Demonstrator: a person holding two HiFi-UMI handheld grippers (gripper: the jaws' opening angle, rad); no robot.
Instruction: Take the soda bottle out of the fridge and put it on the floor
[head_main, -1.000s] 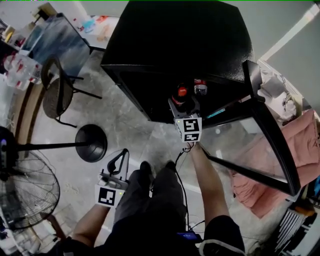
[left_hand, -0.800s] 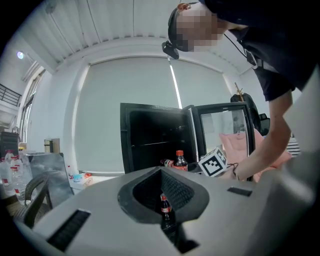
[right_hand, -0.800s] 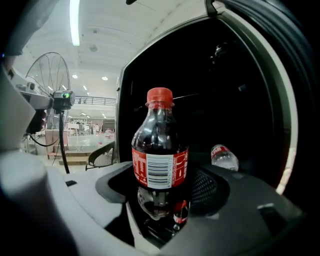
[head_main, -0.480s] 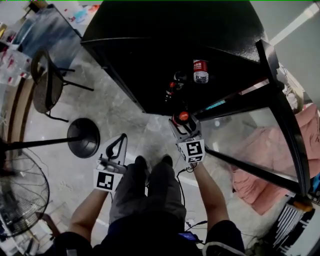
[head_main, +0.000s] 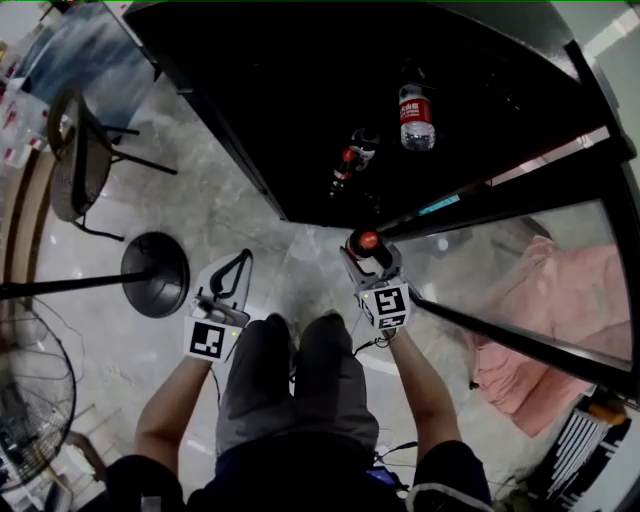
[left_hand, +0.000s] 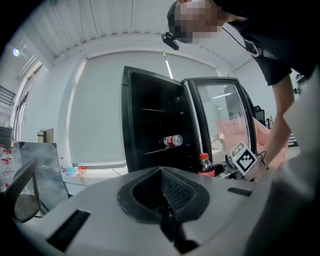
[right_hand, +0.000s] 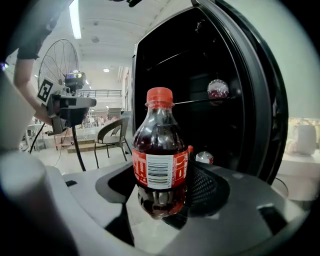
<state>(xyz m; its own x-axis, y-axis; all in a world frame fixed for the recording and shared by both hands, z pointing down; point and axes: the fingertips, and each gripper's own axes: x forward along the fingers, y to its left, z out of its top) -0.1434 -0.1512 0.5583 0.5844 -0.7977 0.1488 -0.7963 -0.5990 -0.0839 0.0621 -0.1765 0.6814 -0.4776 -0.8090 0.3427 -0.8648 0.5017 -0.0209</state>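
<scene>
Soda bottle (right_hand: 159, 145) stands upright, cap up, in right gripper (head_main: 370, 262)

Red-capped, red-labelled dark soda bottle (right_hand: 159, 150); black fridge (head_main: 300, 100); grey marbled floor (head_main: 240, 230).

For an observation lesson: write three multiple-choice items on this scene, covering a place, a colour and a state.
1. Where is the soda bottle? A on a chair; B on the floor; C in the right gripper.
2. Its cap is: A red; B blue; C green.
3. The fridge door is: A shut; B open; C removed.
Answers: 1 C, the jaws clamp its lower half. 2 A, the cap shows red. 3 B, it stands swung wide.
</scene>
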